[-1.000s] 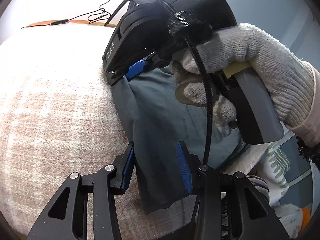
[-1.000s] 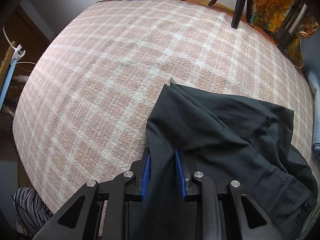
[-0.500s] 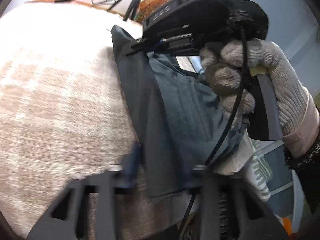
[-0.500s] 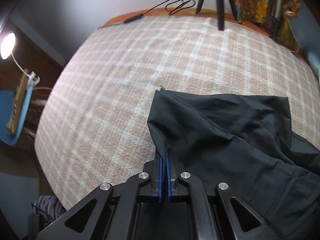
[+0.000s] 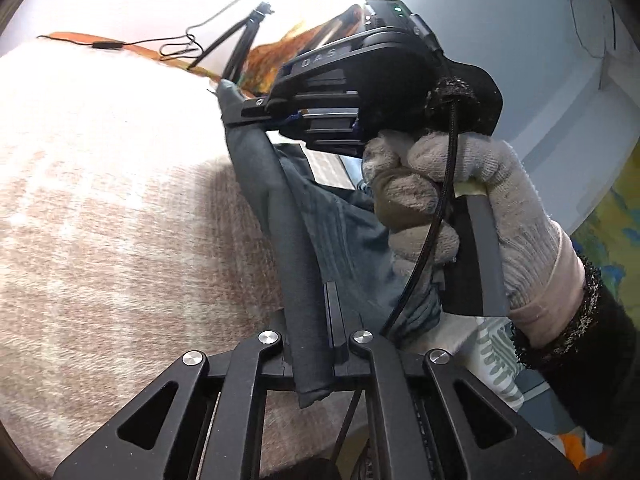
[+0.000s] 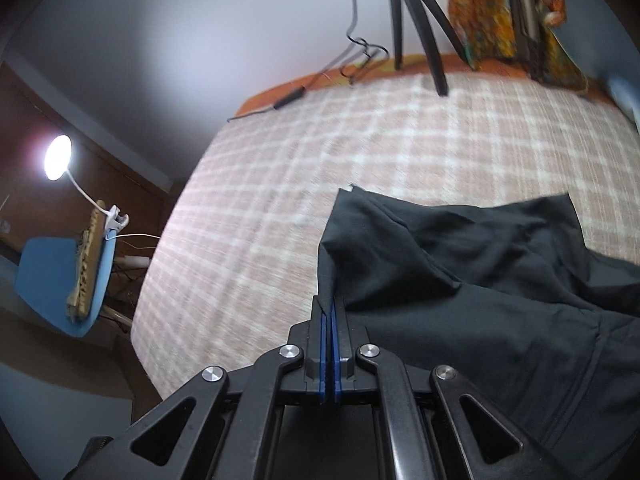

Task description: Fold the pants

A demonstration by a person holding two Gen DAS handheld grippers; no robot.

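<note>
On the bed, a wide pink-and-white checked woven bedspread (image 6: 400, 152) carries the dark charcoal-grey fabric pants (image 6: 480, 280), bunched toward its right side with one edge raised off the cover. Bedspread ahead and left of the garment lies bare; black tripod legs (image 6: 420, 40) and a black cable (image 6: 288, 98) sit at the far edge, well apart from the pants. A blue chair (image 6: 60, 280) with a lit clip lamp (image 6: 58, 156) stands off the bed's left side.

Left hand-held gripper (image 5: 310, 340): jaws clamped on a thick fold of the pants' edge. Right hand-held gripper (image 6: 330, 312): jaws pinched tight on a thin ridge of the same edge, gloved hand (image 5: 472, 216) on its handle.

Judged step: both ends of one edge gripped, cloth lifted taut between them, fold not yet laid. Next move likely calls for carrying the edge across over the bare bedspread, keeping tension even so nothing slips. Near bed edge is close below the grippers; cloth could slide off there.
</note>
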